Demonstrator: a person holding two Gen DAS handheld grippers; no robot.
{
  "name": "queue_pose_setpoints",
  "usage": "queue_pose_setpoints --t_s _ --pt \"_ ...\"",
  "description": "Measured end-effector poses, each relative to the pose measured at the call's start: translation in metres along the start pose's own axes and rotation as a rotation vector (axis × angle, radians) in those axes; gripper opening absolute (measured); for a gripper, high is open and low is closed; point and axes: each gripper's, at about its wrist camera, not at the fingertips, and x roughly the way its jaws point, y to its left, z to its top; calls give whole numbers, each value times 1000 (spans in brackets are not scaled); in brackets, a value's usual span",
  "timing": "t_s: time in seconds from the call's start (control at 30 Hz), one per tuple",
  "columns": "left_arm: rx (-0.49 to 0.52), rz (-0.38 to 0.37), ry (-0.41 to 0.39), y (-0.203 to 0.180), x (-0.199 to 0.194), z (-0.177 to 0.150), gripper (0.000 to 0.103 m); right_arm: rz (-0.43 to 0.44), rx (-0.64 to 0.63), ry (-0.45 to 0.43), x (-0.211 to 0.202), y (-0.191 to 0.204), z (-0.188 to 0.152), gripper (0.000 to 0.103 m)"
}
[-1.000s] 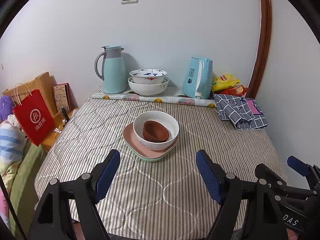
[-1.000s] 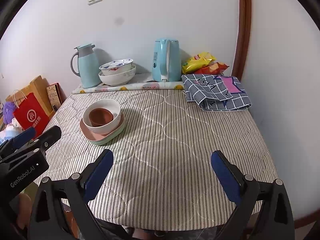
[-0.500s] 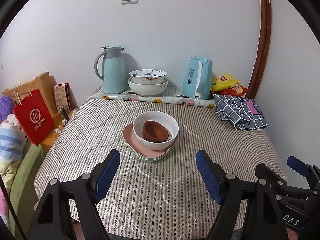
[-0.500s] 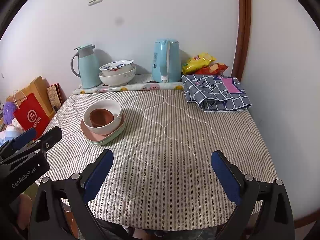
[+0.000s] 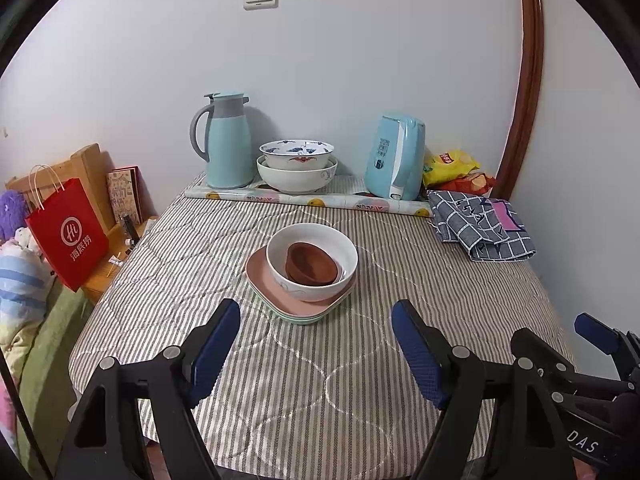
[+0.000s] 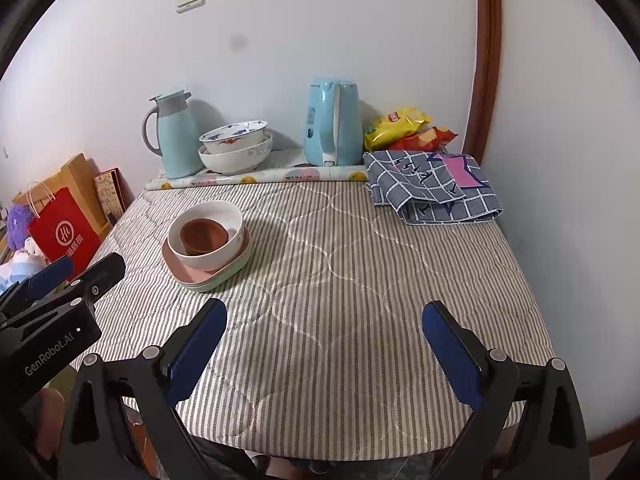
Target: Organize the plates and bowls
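Both grippers hover over the near edge of a striped tablecloth [image 6: 360, 280], jaws spread wide and empty: the left gripper [image 5: 316, 344] and, beside it, the right gripper [image 6: 324, 344]. Beyond the left gripper, mid-table, a brown bowl [image 5: 312, 264] nests inside a white bowl [image 5: 344, 258] on stacked pink and green plates [image 5: 260, 276]. Two more bowls [image 5: 296, 172] sit stacked by the far wall.

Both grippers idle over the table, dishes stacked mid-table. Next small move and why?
Probably ease the left gripper forward and down toward the brown bowl. It lies topmost, tilted inside the white bowl on the pink plate, so it must come off first. The left gripper is open, empty and lined up with the stack; the right gripper faces bare cloth.
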Motion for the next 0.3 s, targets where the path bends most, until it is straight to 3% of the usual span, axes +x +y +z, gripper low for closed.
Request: queue_pose_setpoints --t_s 0.3 --pt "5 -1 -7 0 -1 -1 77 3 4 0 0 0 0 97"
